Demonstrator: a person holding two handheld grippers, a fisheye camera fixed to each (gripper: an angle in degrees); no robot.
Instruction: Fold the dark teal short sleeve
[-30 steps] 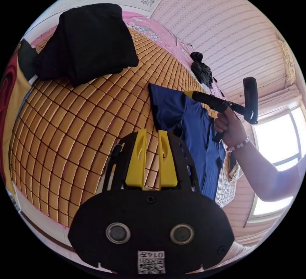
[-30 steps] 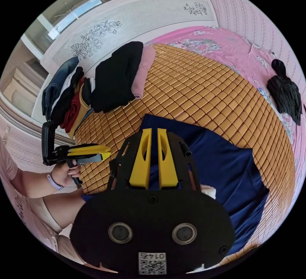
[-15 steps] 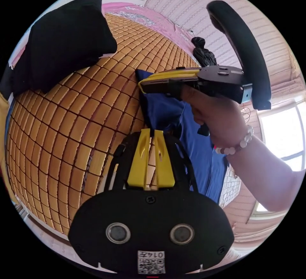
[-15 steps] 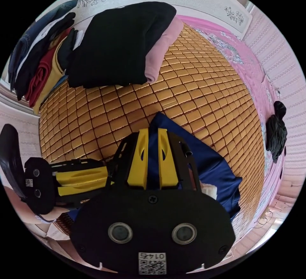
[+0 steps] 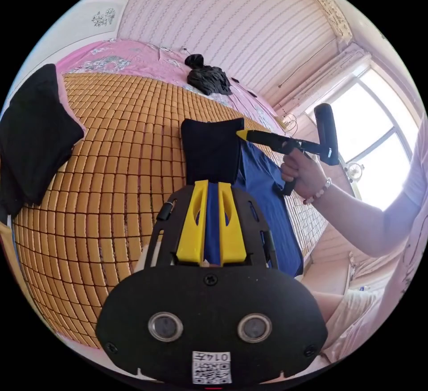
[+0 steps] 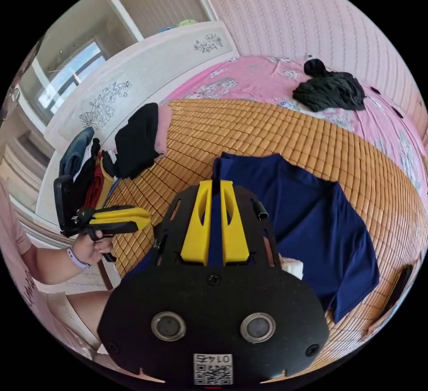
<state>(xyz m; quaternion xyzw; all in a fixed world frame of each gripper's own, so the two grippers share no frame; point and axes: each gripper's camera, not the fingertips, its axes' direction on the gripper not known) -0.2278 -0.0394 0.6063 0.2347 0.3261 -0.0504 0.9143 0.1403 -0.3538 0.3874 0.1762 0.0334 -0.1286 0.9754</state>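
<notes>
The dark teal short-sleeve shirt (image 6: 312,221) lies spread on a bamboo mat (image 6: 267,127), one sleeve toward the right. My right gripper (image 6: 215,182) is shut on its near-left edge, which runs edge-on between the jaws. In the left gripper view, the right gripper (image 5: 240,133) pinches the corner of a raised dark flap of the shirt (image 5: 267,194). My left gripper (image 5: 213,184) is open a little, with blue cloth showing in the gap; I cannot tell whether it touches. In the right gripper view, the left gripper (image 6: 149,218) hangs off the mat's left edge, in a hand.
A folded black and pink stack (image 6: 136,141) sits at the mat's far left, with several more clothes (image 6: 87,163) by the headboard. A crumpled black garment (image 6: 330,89) lies on the pink sheet (image 6: 249,74). A bright window (image 5: 374,141) is to the right.
Both cameras swung. The right gripper drew back from the left camera, carrying a shirt corner up as a flap. Behind the left jaws is now shirt, not mat.
</notes>
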